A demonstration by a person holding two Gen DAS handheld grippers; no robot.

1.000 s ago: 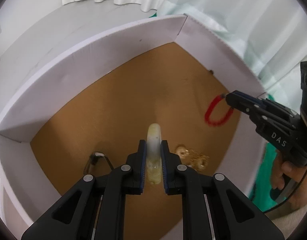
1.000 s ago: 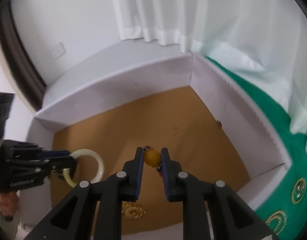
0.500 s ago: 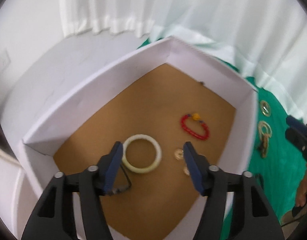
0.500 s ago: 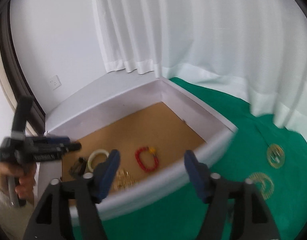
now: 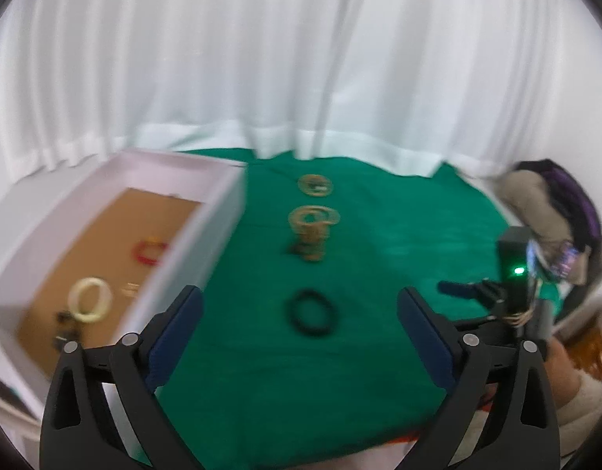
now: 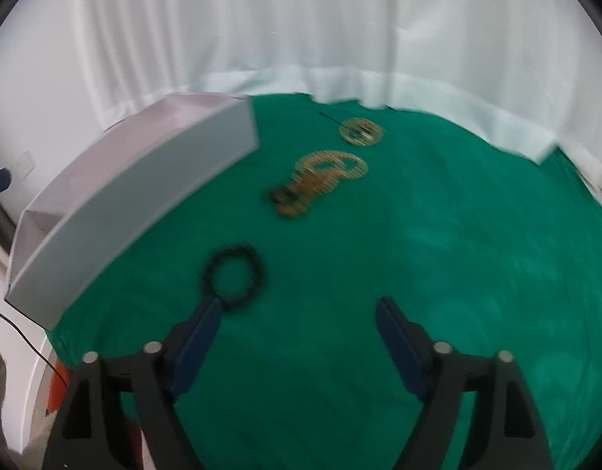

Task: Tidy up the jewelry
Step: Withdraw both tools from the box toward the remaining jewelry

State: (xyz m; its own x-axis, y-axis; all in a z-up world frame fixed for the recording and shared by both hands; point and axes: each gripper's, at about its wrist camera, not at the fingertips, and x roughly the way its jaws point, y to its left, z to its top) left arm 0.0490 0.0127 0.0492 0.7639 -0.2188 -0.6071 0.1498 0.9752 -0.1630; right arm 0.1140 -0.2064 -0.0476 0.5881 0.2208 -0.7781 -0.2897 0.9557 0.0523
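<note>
A white box [image 5: 218, 211] with a brown floor stands at the left on the green cloth [image 5: 379, 274]. Inside lie a cream bangle [image 5: 90, 299], a red bead bracelet [image 5: 147, 252] and small dark and gold pieces. On the cloth lie a black bracelet [image 5: 310, 312], a heap of gold pieces [image 5: 310, 231] and a gold disc [image 5: 315, 185]. My left gripper [image 5: 299, 329] is open and empty, above the cloth near the black bracelet. My right gripper [image 6: 299, 329] is open and empty; the black bracelet [image 6: 233, 276] lies just beyond its left finger. The box [image 6: 144, 192] shows its outer wall there.
White curtains hang behind the table. The right gripper's body with a green light [image 5: 516, 274] shows at the right of the left wrist view. A bag [image 5: 551, 203] lies at the far right. A black cable [image 6: 22, 337] hangs off the table's left edge.
Both grippers let go of the cream bangle and the red bracelet inside the box, opened wide, then pulled back out and swung right over the green cloth.
</note>
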